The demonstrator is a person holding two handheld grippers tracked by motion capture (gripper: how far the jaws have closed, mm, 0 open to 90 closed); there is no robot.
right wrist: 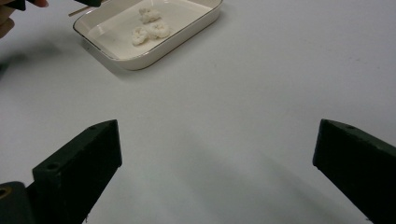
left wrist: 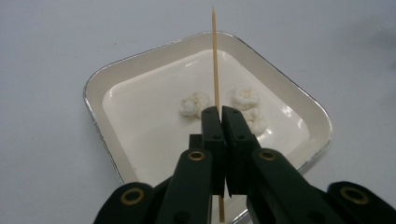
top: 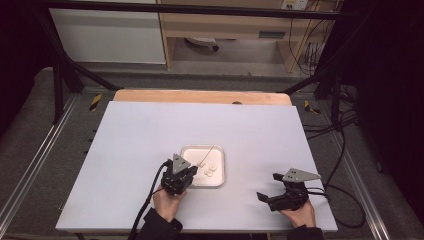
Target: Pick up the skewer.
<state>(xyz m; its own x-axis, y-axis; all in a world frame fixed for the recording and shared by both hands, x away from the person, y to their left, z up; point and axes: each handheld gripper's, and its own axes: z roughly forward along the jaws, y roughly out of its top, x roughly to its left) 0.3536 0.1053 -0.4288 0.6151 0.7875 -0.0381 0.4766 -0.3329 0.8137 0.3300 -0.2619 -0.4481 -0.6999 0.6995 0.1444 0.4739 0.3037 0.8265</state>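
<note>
A cream rectangular dish (top: pixel 220 162) (left wrist: pixel 107 79) (right wrist: pixel 187 32) sits on the white table and holds three small white lumps of food (left wrist: pixel 195 103) (right wrist: pixel 149 28) (top: pixel 210 170). My left gripper (top: pixel 186 172) (left wrist: pixel 220 112) hovers at the dish's near left edge, shut on a thin wooden skewer (left wrist: pixel 215 60) (top: pixel 206 154) that points out over the dish above the lumps. My right gripper (top: pixel 269 187) (right wrist: pixel 217 154) rests low over bare table to the right of the dish, its jaws wide open with nothing between them.
The white tabletop (top: pixel 150 135) has room on all sides of the dish. A wooden strip (top: pixel 200 96) runs along its far edge. Black frame bars and cables (top: pixel 345 145) stand beside the table on the right.
</note>
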